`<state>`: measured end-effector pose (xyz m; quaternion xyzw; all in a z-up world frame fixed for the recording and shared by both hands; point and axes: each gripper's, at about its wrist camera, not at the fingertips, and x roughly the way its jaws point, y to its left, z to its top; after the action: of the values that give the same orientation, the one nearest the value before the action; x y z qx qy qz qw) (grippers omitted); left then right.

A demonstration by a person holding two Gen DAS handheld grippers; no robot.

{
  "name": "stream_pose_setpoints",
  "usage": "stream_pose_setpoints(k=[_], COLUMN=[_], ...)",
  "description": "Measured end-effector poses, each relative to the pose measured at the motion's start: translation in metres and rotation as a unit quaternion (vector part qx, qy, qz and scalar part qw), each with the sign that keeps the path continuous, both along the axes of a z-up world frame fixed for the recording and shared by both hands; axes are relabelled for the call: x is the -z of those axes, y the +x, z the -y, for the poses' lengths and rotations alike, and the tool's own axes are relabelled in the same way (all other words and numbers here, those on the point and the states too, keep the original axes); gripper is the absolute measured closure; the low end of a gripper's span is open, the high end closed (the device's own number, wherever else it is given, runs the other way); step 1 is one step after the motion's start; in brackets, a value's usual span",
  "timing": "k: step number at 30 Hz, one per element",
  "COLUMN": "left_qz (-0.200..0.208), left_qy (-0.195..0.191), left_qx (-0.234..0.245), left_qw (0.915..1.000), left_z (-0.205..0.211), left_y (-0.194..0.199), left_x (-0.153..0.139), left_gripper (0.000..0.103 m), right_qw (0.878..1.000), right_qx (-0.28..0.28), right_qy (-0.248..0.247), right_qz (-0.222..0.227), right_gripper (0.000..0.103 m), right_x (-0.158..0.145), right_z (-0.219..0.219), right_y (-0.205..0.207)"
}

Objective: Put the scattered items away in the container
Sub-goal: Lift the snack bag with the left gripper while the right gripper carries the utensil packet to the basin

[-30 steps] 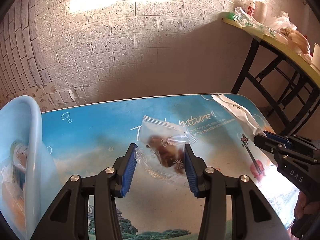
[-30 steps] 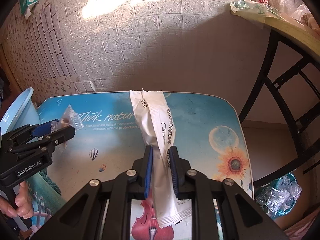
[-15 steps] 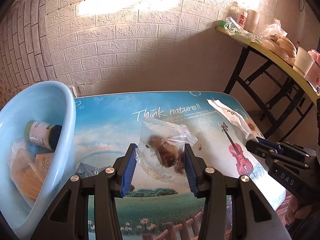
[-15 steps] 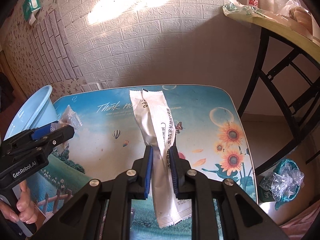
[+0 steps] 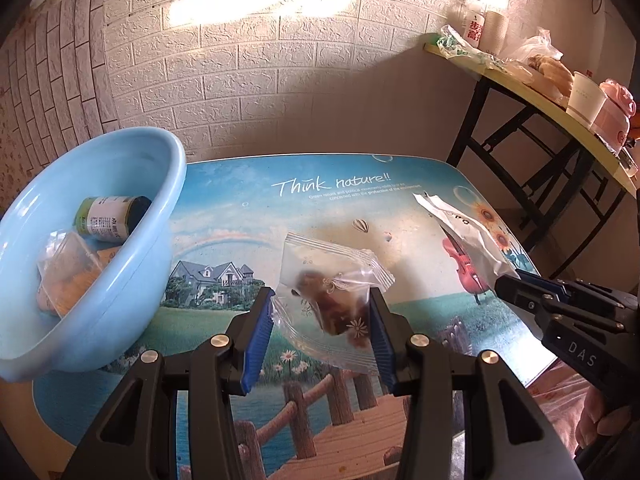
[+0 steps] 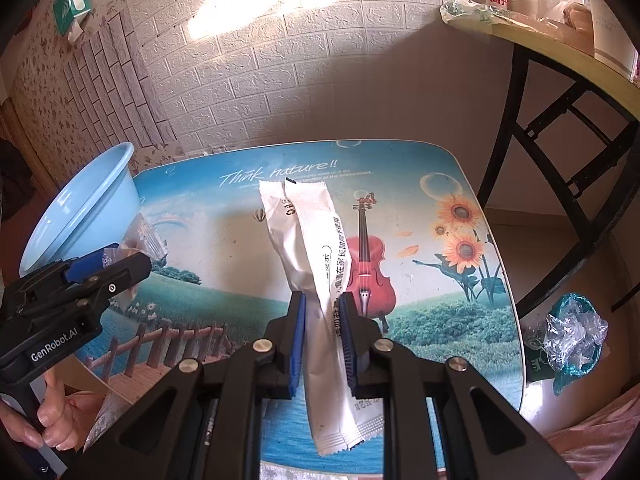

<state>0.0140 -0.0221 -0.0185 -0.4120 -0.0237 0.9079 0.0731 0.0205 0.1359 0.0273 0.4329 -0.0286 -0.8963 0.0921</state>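
A blown-out streak of sunlight glares on the brick wall (image 5: 256, 52); below it the wall falls into soft shadow. Both views stay sharp, bending and darkening toward the corners.

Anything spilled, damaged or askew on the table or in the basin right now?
Nothing stands out. The left gripper holds a clear snack bag, the right gripper a white sachet, both packets intact. The blue basin sits at the table's left edge, overhanging it, with a small bottle lying inside.
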Motion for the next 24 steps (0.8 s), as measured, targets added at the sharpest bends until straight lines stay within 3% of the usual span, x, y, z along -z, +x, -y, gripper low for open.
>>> stream_pose_setpoints(k=[13, 24], left_qz=[-0.024, -0.023], left_qy=[-0.001, -0.004], left_qx=[-0.004, -0.007], left_qw=[0.9997, 0.9997], left_z=[0.007, 0.013], left_y=[0.024, 0.034], left_x=[-0.023, -0.026], left_gripper=[0.059, 0.059], right_qw=[1.000, 0.999], right_qx=[-0.001, -0.011], right_qy=[0.012, 0.015], right_qz=[-0.027, -0.030], right_gripper=[0.086, 0.086], right_x=[-0.026, -0.028], right_z=[0.012, 0.028], right_y=[0.025, 0.030])
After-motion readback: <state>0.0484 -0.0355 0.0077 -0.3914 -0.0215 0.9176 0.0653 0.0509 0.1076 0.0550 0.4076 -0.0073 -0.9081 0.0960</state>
